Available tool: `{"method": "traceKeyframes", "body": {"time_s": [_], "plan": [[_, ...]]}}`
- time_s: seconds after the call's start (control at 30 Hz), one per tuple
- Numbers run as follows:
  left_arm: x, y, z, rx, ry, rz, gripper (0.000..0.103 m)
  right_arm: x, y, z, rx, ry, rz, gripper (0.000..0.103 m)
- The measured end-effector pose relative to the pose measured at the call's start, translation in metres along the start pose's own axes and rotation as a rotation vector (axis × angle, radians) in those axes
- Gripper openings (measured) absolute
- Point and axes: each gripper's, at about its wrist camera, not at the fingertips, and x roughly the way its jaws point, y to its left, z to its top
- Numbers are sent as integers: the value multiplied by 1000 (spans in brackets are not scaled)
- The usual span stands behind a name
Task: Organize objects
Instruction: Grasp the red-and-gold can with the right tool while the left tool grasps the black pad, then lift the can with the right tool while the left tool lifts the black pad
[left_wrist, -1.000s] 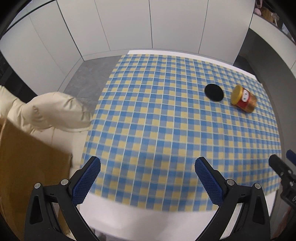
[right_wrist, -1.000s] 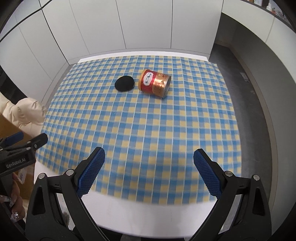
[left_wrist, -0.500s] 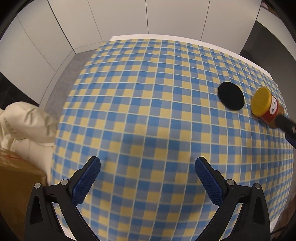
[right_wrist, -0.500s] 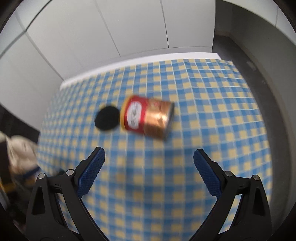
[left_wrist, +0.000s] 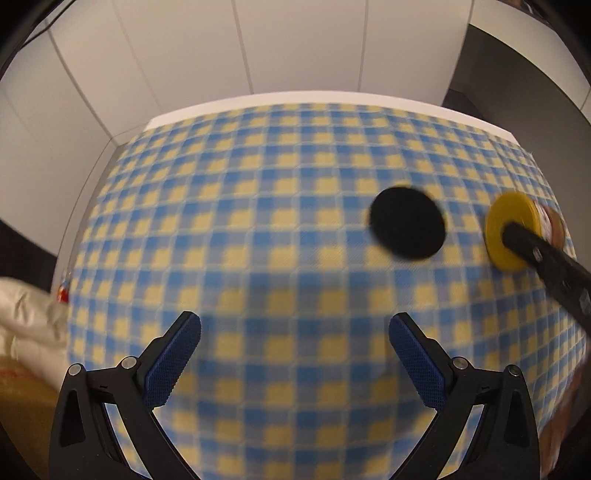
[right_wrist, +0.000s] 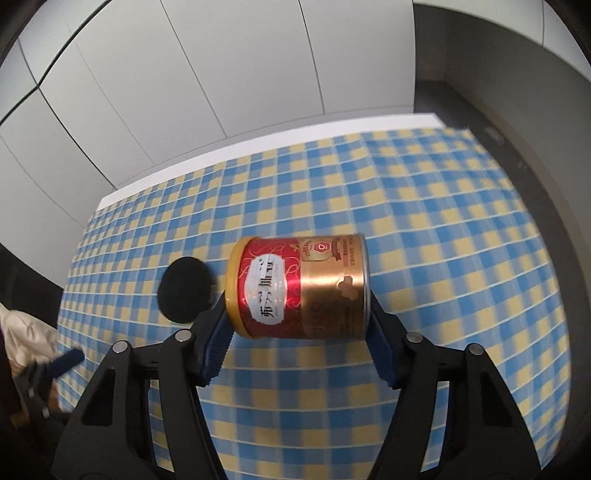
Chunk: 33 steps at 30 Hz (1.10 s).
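Red-gold can (sideways) in right gripper

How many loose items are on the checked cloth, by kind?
Can, lying on its side between the right gripper's fingers: 1
Black disc, flat on the cloth: 1
Total: 2

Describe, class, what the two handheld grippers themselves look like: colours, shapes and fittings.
Both the left gripper and the right gripper have black angular frames with triangular cut-outs, silver round bolt heads at the joints, and two fingers faced with blue, finely ribbed pads.
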Motion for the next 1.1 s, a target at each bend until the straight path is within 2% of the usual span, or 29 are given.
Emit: {"method": "traceKeyframes", "body": {"time_s": [0.23, 0.4, 0.43, 0.5, 0.57, 0.6, 0.7, 0.77, 1.1], "plan": [[21, -39, 34, 2, -1, -60, 102, -10, -27, -4, -21, -7, -23, 66], [31, -56, 57, -37, -39, -54, 99, -14, -37, -7, -35, 0, -17, 66], [33, -56, 67, -34, -56, -42, 95, -16, -33, -8, -43, -2, -22, 66], [33, -59, 83, -22, -109, -49, 64, -14, -31, -7, -54, -2, -28, 66], [35, -66, 103, -6, -118, -57, 52, -8, -28, -4, -60, 17, -33, 73], [36, -68, 107, 0, -115, -54, 52, -3, -27, -2, -58, 26, -33, 77], [36, -72, 113, -3, -116, -51, 49, 7, -23, 3, -54, 36, -58, 77], [33, -75, 109, 3, -122, -41, 48, 9, -22, 5, -57, 23, -74, 65], [30, -73, 105, -17, -84, 21, 47, -8, -21, 5, -73, 10, -108, 64]]}}
